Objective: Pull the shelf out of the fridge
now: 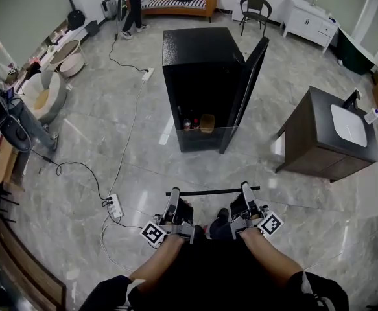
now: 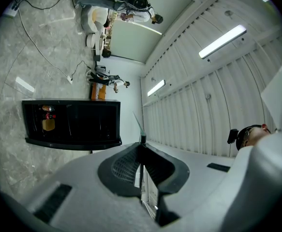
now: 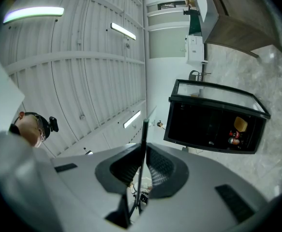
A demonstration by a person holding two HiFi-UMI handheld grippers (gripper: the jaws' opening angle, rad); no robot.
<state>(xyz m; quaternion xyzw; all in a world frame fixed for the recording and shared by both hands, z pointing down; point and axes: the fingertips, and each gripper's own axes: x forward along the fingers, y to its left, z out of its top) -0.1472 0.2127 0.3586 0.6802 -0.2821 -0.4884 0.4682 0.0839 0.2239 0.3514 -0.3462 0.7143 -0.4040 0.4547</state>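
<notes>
Both grippers are clamped on the shelf (image 1: 221, 190), one at each end of its dark edge strip. The left gripper (image 2: 141, 151) has its jaws nearly together on the thin pane, and the right gripper (image 3: 143, 154) is pinched the same way on the dark edge running between its pads. The shelf is already out, held near me and low. It is well apart from the fridge (image 1: 198, 63), which stands far across the floor with its door (image 1: 247, 89) swung open to the right. A few bottles and an orange jar (image 1: 201, 122) sit in the bottom of the cabinet.

I judge the shelf to be a clear glass or hard plastic sheet with a dark trim: stiff, fairly light for two grippers, but brittle and slick. The pane itself is hard to trace from the head view, and only the strip reads clearly. The pads hold a very thin edge, so any twist between my two hands would lever the sheet or let it slide. The safest purchase looks to be on the trim near its ends, as now, with both grippers level and moving together. When I set it down, I would avoid letting a corner knock the stone floor.
</notes>
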